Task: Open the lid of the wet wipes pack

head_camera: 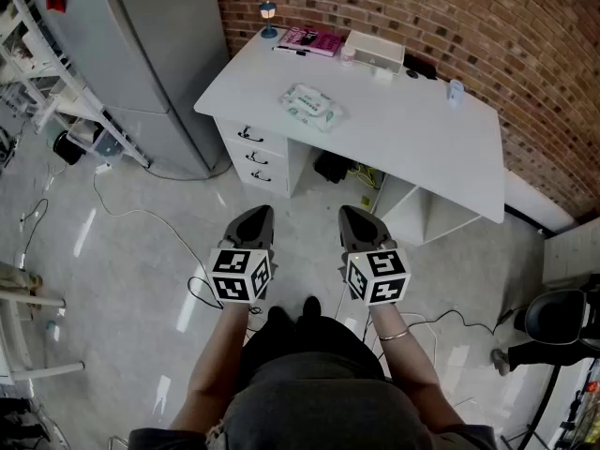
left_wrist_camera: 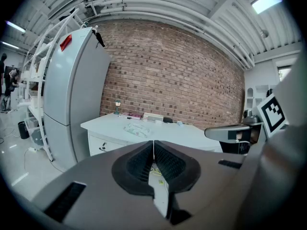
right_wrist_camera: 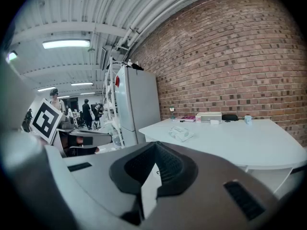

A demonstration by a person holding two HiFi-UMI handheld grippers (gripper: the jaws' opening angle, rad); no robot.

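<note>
The soft white-and-green wet wipes pack (head_camera: 309, 104) lies flat on the white worktop (head_camera: 422, 143), well away from you. The fingers of your left gripper (head_camera: 255, 214) are closed on nothing. Your right gripper (head_camera: 357, 214) is the same. The pack looks light, squashy and slippery, so it may slide. Hold one end down and pinch the lid's thin edge.

The desk (head_camera: 412, 139) is white, the brick wall (head_camera: 394, 7) red-brown. The wet wipes pack (head_camera: 309, 106) is white with green print; the book (head_camera: 311, 39) is pink, the fridge (head_camera: 141, 36) grey.
</note>
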